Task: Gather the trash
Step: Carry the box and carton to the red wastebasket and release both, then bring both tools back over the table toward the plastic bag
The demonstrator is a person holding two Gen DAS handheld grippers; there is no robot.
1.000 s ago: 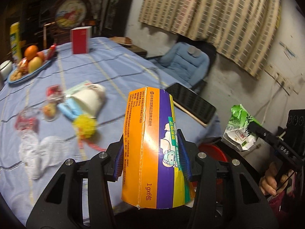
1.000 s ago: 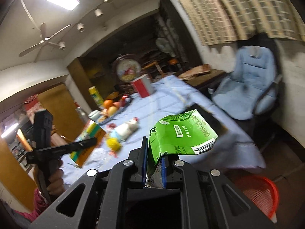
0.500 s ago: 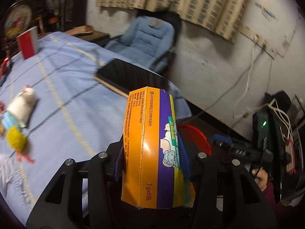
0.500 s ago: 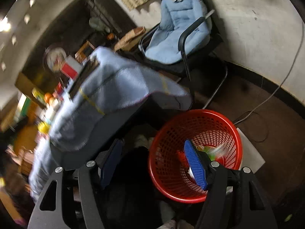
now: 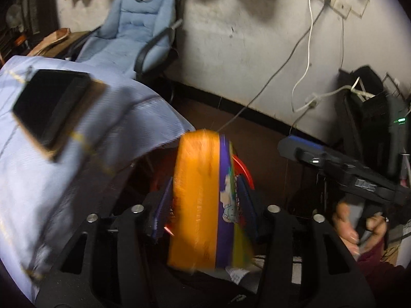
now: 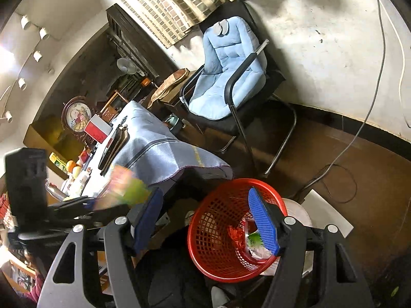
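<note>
Left gripper (image 5: 203,213) clamped on a box; right gripper (image 6: 208,220) spread wide

- Both views are dimly lit, with dark fisheye corners and bent edges.
- Glare is seen from the ceiling lamp (image 6: 5,54) at the right view's left edge.
- The orange box (image 5: 203,200) is smeared by motion blur.

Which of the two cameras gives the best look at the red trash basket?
The right wrist view. There the red basket sits in full on the floor, its mesh wall, rim and some trash inside visible. In the left wrist view only a sliver of its rim peeks out behind the orange box between the left fingers.
</note>
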